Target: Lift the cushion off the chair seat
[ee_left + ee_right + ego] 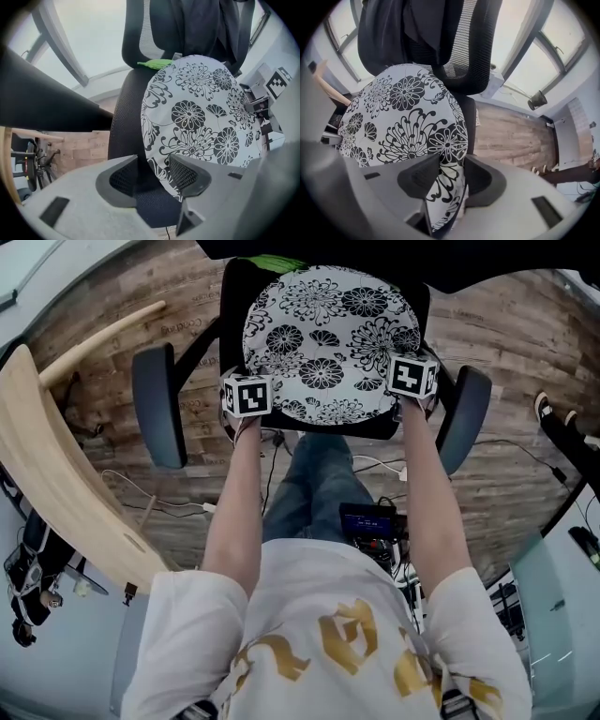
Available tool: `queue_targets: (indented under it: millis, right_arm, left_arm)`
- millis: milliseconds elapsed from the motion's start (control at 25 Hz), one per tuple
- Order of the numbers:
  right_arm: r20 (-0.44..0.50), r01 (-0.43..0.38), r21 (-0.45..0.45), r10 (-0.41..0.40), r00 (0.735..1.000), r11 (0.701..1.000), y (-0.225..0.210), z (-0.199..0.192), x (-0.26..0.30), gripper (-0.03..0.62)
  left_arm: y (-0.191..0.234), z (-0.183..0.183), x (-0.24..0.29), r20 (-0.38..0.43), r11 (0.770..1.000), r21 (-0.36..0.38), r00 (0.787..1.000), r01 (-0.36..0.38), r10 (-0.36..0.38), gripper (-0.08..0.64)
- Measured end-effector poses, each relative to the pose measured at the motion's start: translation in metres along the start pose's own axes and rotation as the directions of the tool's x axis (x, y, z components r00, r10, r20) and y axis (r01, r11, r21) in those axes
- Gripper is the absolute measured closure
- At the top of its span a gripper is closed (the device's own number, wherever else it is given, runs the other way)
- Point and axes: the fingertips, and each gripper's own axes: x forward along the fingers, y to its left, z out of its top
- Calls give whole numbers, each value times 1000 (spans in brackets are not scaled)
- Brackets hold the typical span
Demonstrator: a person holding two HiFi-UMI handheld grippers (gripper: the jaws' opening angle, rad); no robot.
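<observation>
A round white cushion (323, 343) with black flower print lies flat on the black chair seat (347, 430). My left gripper (247, 399) is at its near left edge, pointing down. In the left gripper view the gripper (152, 173) is open: the cushion (197, 117) rim lies by the right jaw, and bare seat (124, 122) shows by the left jaw. My right gripper (413, 379) is at the near right edge. In the right gripper view its jaws (452, 180) stand wide around the cushion (408, 122) rim and do not squeeze it.
Grey armrests (157, 404) (464, 418) flank the seat just outside both grippers. The mesh backrest (468, 51) rises behind the cushion, with a green item (154, 63) at its foot. A curved wooden board (56, 474) stands at the left. Cables (169, 507) lie on the wood floor.
</observation>
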Motion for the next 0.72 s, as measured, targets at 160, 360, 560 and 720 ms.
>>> queue_targets:
  millis: [160, 360, 560, 720]
  right_arm:
    - [-8, 5, -64, -6, 1000, 998, 6, -2, 2, 493]
    - [-34, -37, -136, 33, 999, 990, 20, -2, -4, 552]
    - [-54, -66, -139, 59, 997, 988, 20, -2, -5, 552]
    - [-53, -64, -147, 57, 997, 987, 20, 0, -9, 552]
  left_arm:
    - [-6, 2, -1, -9, 999, 32, 1000, 25, -25, 409]
    - [-11, 4, 2, -48, 996, 67, 998, 54, -51, 535]
    - [-10, 5, -1, -68, 994, 76, 995, 80, -75, 540]
    - [-10, 6, -3, -63, 994, 49, 994, 95, -92, 540]
